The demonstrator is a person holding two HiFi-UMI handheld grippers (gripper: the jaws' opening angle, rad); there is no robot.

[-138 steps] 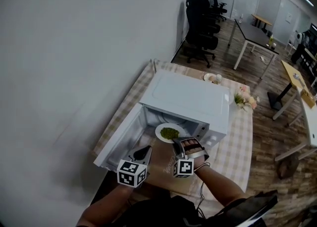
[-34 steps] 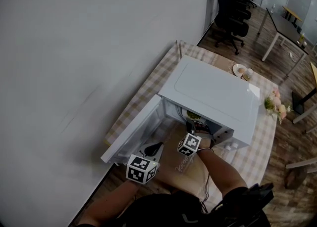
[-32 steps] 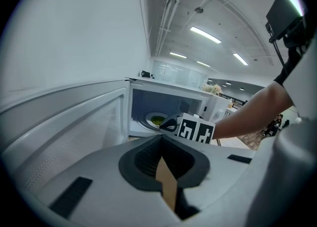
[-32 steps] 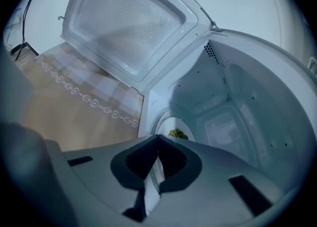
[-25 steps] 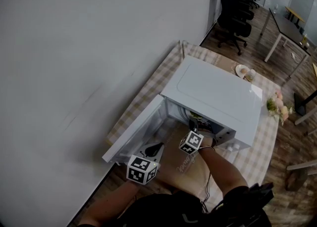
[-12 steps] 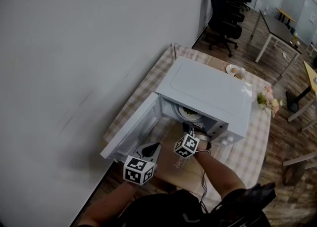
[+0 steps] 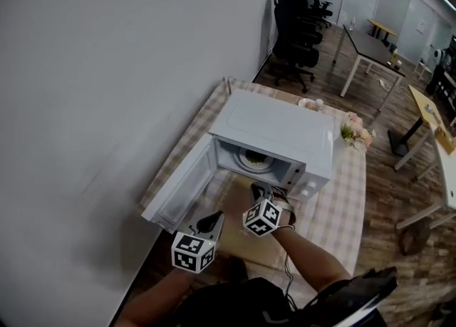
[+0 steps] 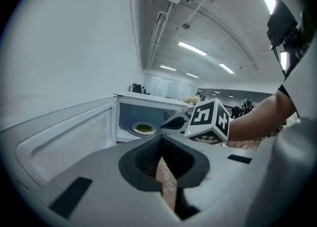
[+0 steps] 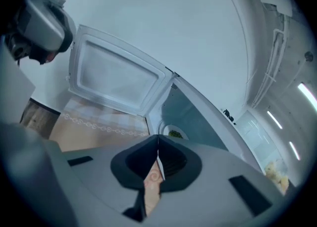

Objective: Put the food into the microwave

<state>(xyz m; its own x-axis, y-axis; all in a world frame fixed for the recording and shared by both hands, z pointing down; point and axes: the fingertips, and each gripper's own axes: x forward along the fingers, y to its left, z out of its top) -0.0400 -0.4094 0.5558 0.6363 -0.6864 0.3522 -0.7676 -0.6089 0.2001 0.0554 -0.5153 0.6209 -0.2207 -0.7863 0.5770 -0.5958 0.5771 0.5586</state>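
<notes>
Centre of the head view: white microwave on a checked tablecloth, its door swung wide toward the lower left. We see the plate of green food lying inside the cavity, toward the back. The right gripper sits just below the opening, over a brown mat, apart from the plate. The left gripper is lower left of it, near the door's free edge but not touching.

Left gripper view: the left gripper's jaws are pressed together with nothing between them; only a sliver of mat shows through the slot. Plate and food sit mid-frame inside the lit cavity, the door fills the left side, and the right gripper is in front of the opening.

Right gripper view: the right gripper's jaws are likewise clenched and empty. Just above the tips we make out the plate with food on the cavity floor. The door stands open at upper left.

Our judgement: placing looks finished, with the plate let go and nothing carried. What is left is the door. The next move calls for the right gripper to stay out of the door's path, and for the left one to get behind the door and swing it to until it latches.
</notes>
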